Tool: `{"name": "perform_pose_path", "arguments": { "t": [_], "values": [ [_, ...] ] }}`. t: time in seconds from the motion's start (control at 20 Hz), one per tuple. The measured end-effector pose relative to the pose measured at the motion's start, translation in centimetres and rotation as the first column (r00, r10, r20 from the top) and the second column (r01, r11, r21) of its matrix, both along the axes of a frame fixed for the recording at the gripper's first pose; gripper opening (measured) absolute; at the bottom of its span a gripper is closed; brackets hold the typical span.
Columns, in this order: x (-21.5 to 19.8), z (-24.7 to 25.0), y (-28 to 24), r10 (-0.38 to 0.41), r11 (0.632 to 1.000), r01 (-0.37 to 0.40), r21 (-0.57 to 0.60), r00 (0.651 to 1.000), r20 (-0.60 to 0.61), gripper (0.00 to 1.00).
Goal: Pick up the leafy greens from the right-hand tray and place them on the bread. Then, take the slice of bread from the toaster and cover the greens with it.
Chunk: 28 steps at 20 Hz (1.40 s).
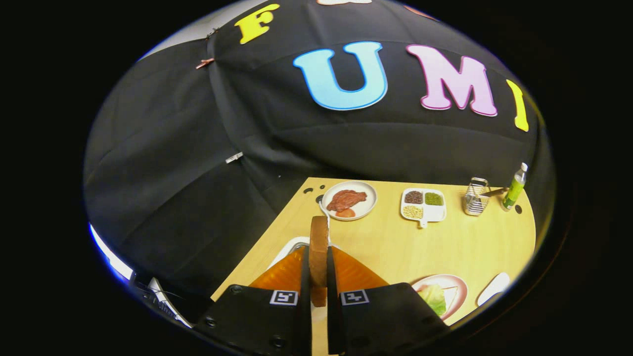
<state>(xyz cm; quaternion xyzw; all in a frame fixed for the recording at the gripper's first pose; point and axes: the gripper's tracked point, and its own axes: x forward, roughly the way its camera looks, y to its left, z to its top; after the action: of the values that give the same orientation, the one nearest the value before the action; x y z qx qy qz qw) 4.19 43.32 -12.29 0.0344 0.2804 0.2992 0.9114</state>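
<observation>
My gripper (318, 269) is shut on a slice of brown-crusted bread (319, 242), held upright and edge-on between the two fingers. Just under and left of the fingers shows the white and metal top of the toaster (289, 249), mostly hidden by them. To the right of the fingers, on the near part of the wooden table (395, 242), a pink plate (461, 284) carries leafy greens (433, 298) lying on a pale slice; the gripper body covers part of it.
At the far side stand a white plate with red meat (348, 200), a divided white tray of grains (423, 204), a metal grater (475, 198) and a green bottle (514, 188). A white object (494, 288) lies beyond the pink plate. The table's left edge runs close by the toaster.
</observation>
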Motion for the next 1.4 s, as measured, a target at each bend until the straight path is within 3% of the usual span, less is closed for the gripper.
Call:
{"name": "perform_pose_path", "arguments": {
  "t": [0.2, 0.55, 1.0, 1.3, 1.4],
  "values": [
    [2.2, -1.9, -6.6, -0.102, 0.995, 0.102, -0.015, 0.995, -0.017, 0.17],
    [3.0, -10.1, -16.0, -0.24, 0.971, 0.237, -0.04, 0.955, -0.176, 0.17],
    [3.0, -17.3, -19.8, -0.288, 0.94, 0.334, 0.067, 0.885, -0.367, 0.17],
    [2.9, -19.7, -21.8, -0.295, 0.939, 0.34, 0.054, 0.875, -0.384, 0.17],
    [3.1, -20.2, -22.9, -0.31, 0.938, 0.345, 0.03, 0.874, -0.374, 0.22]
  ]
}}
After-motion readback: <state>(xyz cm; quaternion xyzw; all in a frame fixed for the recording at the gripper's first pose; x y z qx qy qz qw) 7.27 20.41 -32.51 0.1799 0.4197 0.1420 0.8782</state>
